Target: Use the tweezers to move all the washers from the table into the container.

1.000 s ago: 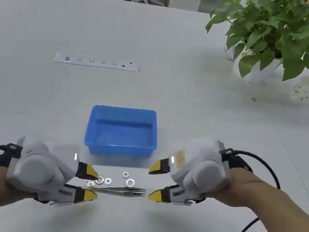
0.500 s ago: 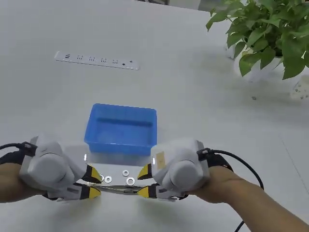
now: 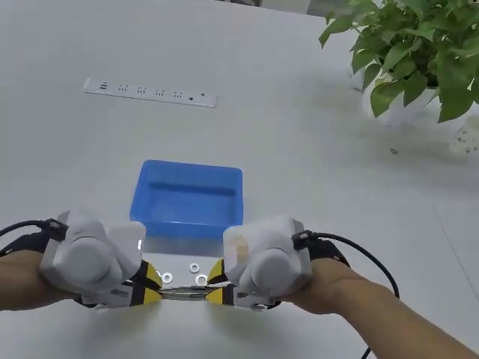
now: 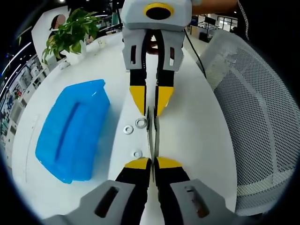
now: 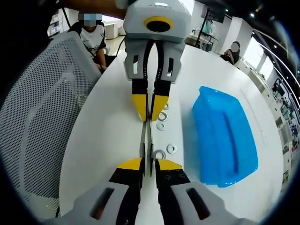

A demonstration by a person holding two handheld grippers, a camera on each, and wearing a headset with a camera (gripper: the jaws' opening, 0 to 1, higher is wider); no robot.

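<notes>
While the left gripper (image 4: 152,163) and right gripper (image 5: 149,164) are clenched on opposite ends of the tweezers (image 4: 151,136), the washers (image 4: 140,123) lie loose on the near tabletop (image 3: 299,149) beside them. Just beyond, the container (image 3: 185,223) looks empty: no transfer yet made.

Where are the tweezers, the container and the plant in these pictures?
tweezers (image 4: 151,136): left gripper view, the middle of their length.
container (image 3: 187,228): head view, its near wall.
plant (image 3: 419,45): head view, its leaves.
</notes>
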